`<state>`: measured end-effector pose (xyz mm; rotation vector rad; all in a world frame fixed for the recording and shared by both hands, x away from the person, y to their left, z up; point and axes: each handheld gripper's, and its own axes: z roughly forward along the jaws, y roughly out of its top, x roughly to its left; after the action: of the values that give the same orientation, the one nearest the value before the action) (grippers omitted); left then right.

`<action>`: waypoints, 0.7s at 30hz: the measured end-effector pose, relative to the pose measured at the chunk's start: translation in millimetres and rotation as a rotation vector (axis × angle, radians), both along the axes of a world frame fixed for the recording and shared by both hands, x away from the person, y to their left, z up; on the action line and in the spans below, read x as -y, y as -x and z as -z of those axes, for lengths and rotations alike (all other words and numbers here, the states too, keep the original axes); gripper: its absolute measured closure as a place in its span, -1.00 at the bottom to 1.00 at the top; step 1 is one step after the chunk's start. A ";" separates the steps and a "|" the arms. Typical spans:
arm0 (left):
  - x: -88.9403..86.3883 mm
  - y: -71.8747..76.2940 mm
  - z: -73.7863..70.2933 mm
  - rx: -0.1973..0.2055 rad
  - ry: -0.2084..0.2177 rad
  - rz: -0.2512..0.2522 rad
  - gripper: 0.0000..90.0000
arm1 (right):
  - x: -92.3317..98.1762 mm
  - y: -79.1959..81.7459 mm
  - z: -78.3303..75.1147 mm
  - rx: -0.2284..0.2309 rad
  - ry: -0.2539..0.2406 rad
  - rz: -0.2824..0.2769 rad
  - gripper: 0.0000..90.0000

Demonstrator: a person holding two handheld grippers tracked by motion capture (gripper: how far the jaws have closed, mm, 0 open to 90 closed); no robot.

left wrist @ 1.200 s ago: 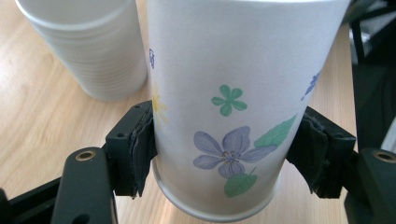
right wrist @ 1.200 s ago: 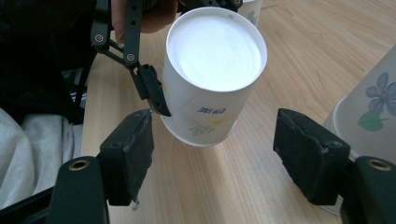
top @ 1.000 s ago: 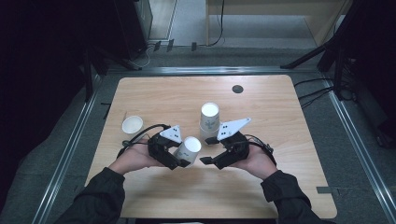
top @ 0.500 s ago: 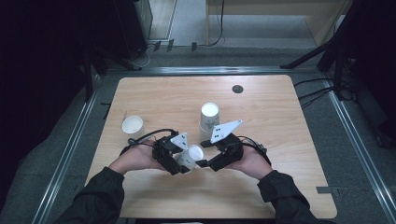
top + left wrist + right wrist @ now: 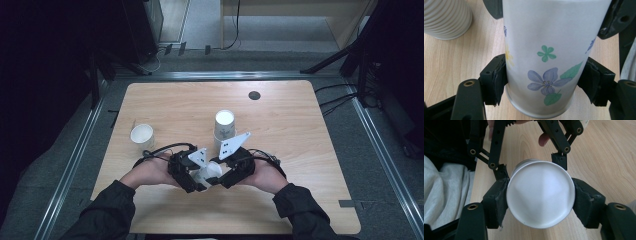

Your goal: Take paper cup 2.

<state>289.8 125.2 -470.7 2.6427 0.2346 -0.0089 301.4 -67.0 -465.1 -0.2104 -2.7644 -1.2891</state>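
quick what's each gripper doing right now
left gripper: shut on the white flower-printed paper cup.
right gripper: its tongs have just been closing, now shut on the same cup.

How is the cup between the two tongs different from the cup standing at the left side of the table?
The held cup is tilted and off the table, pressed by both the left tongs and the right tongs; the left cup stands upright, alone and untouched. In the left gripper view the held cup bears printed flowers; on the left cup none can be made out. Both look white and are open on top.

wooden table, 2 white cups
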 end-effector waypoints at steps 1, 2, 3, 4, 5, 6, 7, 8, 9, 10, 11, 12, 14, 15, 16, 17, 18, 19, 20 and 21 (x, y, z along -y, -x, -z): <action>-0.2 -0.1 -0.1 0.001 0.001 -0.001 -0.36 | 0.1 0.0 0.0 0.000 0.000 0.000 -0.21; -0.5 -0.2 -0.2 0.002 0.004 -0.001 -0.36 | 0.3 0.3 -0.3 -0.002 0.003 0.000 -0.20; -0.9 -0.3 -0.3 -0.002 0.009 0.001 -0.36 | 0.6 0.1 -0.7 -0.002 0.005 0.001 -0.20; -1.2 -0.3 -0.5 -0.002 0.013 0.000 -0.36 | 0.6 -0.4 -1.1 -0.001 0.004 0.003 -0.19; -1.8 -0.7 -0.8 -0.003 0.015 0.003 -0.36 | 0.8 -0.4 -1.6 -0.003 0.004 0.003 -0.19; -2.3 -1.1 -0.9 -0.008 0.020 0.006 -0.37 | 0.8 -0.4 -1.9 -0.005 0.002 0.004 -0.19; -3.1 -1.8 -1.1 -0.015 0.024 0.011 -0.39 | 0.9 -0.4 -2.3 -0.014 0.004 0.002 -0.19; -4.0 -2.2 -1.2 -0.010 0.035 0.012 -0.42 | 1.1 -0.6 -2.7 -0.013 0.002 0.001 -0.19; -5.1 -2.5 -1.9 -0.015 0.045 0.011 -0.44 | 1.4 -0.4 -3.1 -0.008 -0.001 0.001 -0.19; -5.6 -2.9 -2.3 -0.020 0.050 0.013 -0.52 | 2.5 -0.3 -4.2 -0.011 0.000 0.005 -0.19; -6.4 -2.9 -3.3 -0.012 0.053 0.010 -0.60 | 3.4 -0.9 -4.7 -0.009 -0.005 0.007 -0.20; -7.3 -3.1 -4.2 -0.006 0.059 0.007 -0.62 | 4.9 -1.3 -5.9 -0.011 -0.012 0.013 -0.20; -9.4 -3.6 -6.3 0.006 0.078 -0.003 -0.63 | 8.7 -3.0 -8.6 -0.011 -0.032 0.022 -0.20; -10.7 -4.1 -7.6 0.011 0.094 -0.010 -0.63 | 10.1 -3.4 -9.5 -0.012 -0.042 0.027 -0.20; -12.2 -4.7 -9.5 0.011 0.113 -0.019 -0.63 | 12.0 -4.4 -10.8 -0.010 -0.050 0.029 -0.20; -13.1 -5.4 -10.7 0.020 0.122 -0.020 -0.63 | 14.2 -5.2 -12.6 -0.011 -0.064 0.034 -0.20; -14.5 -6.4 -12.6 0.024 0.138 -0.027 -0.62 | 15.4 -5.5 -13.7 -0.017 -0.074 0.038 -0.20; -15.4 -7.5 -14.0 0.024 0.155 -0.031 -0.60 | 16.4 -6.3 -15.6 -0.022 -0.091 0.043 -0.20; -16.0 -8.1 -15.3 0.027 0.166 -0.037 -0.60 | 16.9 -6.7 -17.3 -0.024 -0.101 0.045 -0.20; -16.6 -9.0 -17.0 0.027 0.183 -0.046 -0.60 | 17.1 -6.8 -18.4 -0.020 -0.109 0.046 -0.20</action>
<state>298.9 141.8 -453.7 2.4531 0.2721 0.0201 308.2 -84.1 -446.7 -0.2794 -2.6786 -1.4354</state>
